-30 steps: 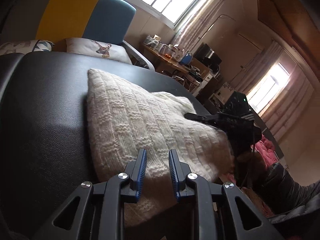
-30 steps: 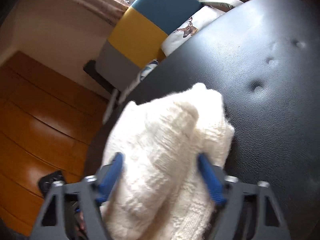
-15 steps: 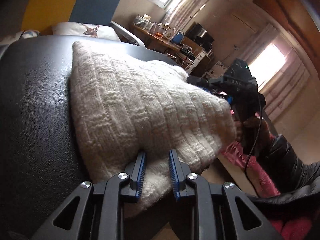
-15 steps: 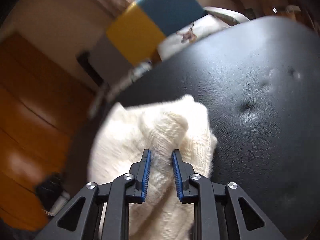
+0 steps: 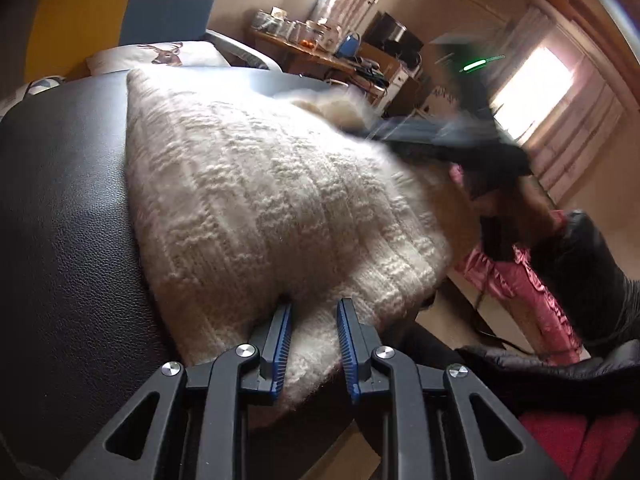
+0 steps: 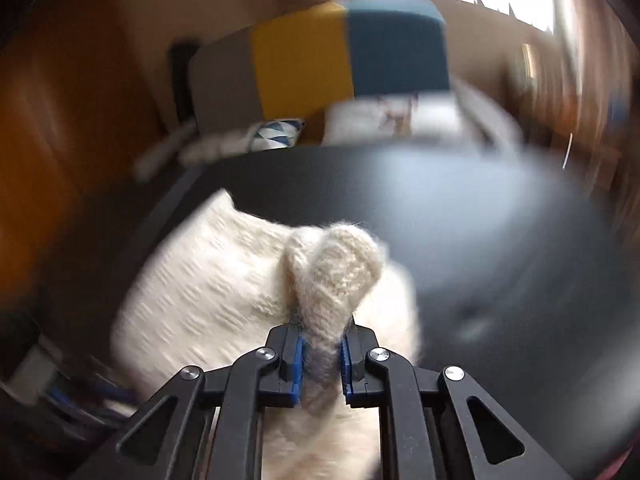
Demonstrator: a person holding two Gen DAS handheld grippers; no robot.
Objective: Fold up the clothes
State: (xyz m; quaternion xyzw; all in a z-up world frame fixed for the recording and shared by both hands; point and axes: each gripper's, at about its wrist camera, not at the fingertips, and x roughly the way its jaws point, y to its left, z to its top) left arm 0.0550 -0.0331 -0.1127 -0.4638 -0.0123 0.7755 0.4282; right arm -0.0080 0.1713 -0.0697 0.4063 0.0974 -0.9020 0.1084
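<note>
two claws, one cream sweater, mid-fold on a black surface

a cream knitted sweater (image 5: pixel 260 200) lies spread over a black padded surface (image 5: pixel 68 216), its ribbed hem hanging at the near edge; the left claw (image 5: pixel 311 344) is clenched on that hem, a tongue of knit caught between the blue pads, the rest of the garment fanning away ahead of it toward the far side; the grip at the hem looks meant to anchor this end, or to carry it, while the other end is worked.

from the right wrist view, the right claw (image 6: pixel 320 356) is clamped tight on a doubled-over fold of the sweater (image 6: pixel 332 272), the loop of wool standing up straight out of the jaws with the body of the garment sagging below and to the left; the pinch seems placed on a corner or sleeve end so the cloth can be swung across the body in one piece; heavy blur in this view suggests quick motion, and in the left wrist view the right claw shows only as a dark smear above the sweater's far right side.

behind the surface stand a chair (image 6: pixel 320 56) in grey, yellow and blue and a cushion with a deer print (image 5: pixel 160 54); pink cloth (image 5: pixel 532 292) lies to the right of the surface, lower down; the fold is judged to be under way, not finished.
</note>
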